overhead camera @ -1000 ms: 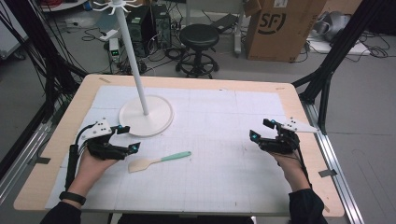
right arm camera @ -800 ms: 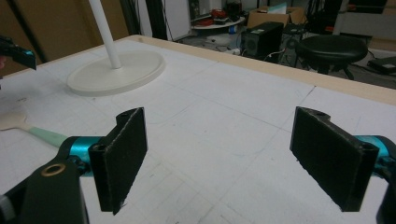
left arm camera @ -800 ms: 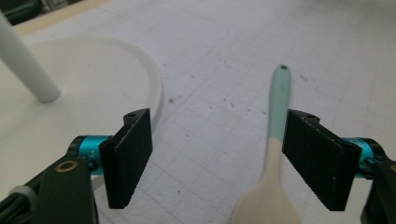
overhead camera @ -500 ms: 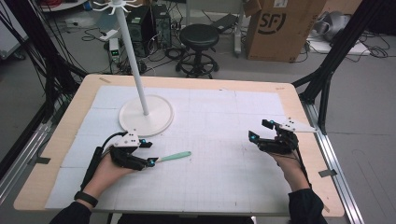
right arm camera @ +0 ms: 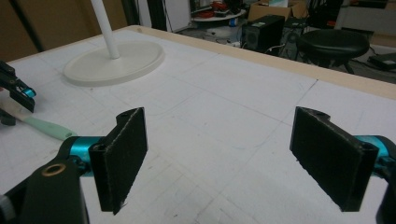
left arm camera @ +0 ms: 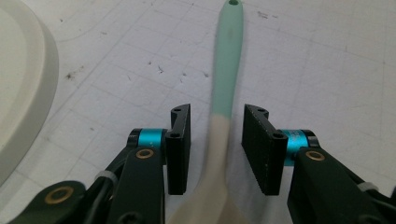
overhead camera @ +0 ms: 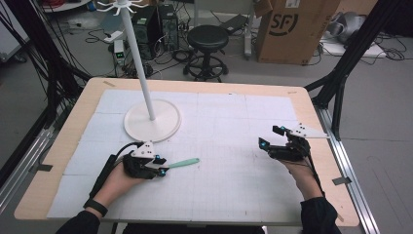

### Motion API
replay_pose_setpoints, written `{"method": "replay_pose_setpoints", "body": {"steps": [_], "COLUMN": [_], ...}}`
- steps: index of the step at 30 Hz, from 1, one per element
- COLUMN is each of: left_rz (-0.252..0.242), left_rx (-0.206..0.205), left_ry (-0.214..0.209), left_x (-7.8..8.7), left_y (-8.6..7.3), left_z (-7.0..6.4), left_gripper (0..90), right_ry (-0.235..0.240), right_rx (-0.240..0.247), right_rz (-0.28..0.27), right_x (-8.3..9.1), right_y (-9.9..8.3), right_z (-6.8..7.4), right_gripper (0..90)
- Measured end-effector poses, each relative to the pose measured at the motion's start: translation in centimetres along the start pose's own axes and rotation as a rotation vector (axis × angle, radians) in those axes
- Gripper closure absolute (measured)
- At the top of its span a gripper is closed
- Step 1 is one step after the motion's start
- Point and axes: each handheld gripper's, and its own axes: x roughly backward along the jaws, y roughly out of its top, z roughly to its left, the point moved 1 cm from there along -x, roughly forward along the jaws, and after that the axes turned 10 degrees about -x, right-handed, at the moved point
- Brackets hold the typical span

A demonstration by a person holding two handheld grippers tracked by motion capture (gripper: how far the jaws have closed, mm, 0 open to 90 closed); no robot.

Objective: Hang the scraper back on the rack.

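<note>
A spatula point(overhead camera: 182, 163) with a mint-green handle and a cream blade lies flat on the white mat, in front of the stand. My left gripper point(overhead camera: 163, 165) is at its blade end. In the left gripper view the jaws point(left arm camera: 217, 112) stand open on either side of the spatula point(left arm camera: 226, 70), where green meets cream, with a small gap on each side. My right gripper point(overhead camera: 269, 136) hovers at the table's right side, wide open point(right arm camera: 219, 121) with nothing between its jaws. The spatula's handle point(right arm camera: 46, 127) and the left gripper point(right arm camera: 16, 91) show far left in the right gripper view.
A white hook stand rises from a round base point(overhead camera: 152, 126) at the back left of the mat; its rim point(left arm camera: 23, 84) lies close to the left gripper's left. The wooden table edge point(overhead camera: 195, 85) runs behind. A stool point(overhead camera: 208, 39) and a cardboard box point(overhead camera: 287, 29) stand beyond.
My left gripper has moved right and toward the table's near edge, from beside the stand base to the spatula, and now straddles it. The right gripper has stayed put.
</note>
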Motion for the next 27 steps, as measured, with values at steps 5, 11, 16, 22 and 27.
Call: {"method": "replay_pose_setpoints", "body": {"steps": [5, 11, 16, 22, 27], "left_rz": [0.001, -0.005, -0.012, -0.019, -0.065], "left_rx": [-0.01, -0.009, 0.0, 0.014, 0.032], "left_ry": [0.002, 0.015, 0.021, 0.015, 0.018], "left_x": [-0.2, -0.2, -0.2, -0.1, 0.8], "left_y": [0.1, 0.1, 0.1, 0.0, 0.2], "left_z": [-0.2, -0.4, -0.4, -0.3, -0.2], "left_gripper": [76.2, 79.6, 80.6, 80.7, 80.8], "right_ry": [-0.001, 0.004, 0.006, 0.007, 0.002], "right_rx": [0.001, 0.008, 0.008, 0.003, -0.009], "right_rz": [0.006, 0.007, 0.013, 0.011, 0.015], "right_x": [-0.1, -0.2, -0.2, -0.2, -0.1], "right_y": [-0.1, -0.1, -0.1, -0.1, -0.2], "right_z": [0.0, 0.1, 0.1, 0.0, -0.3], "right_gripper": [18.4, 18.4, 18.4, 18.4, 18.4]}}
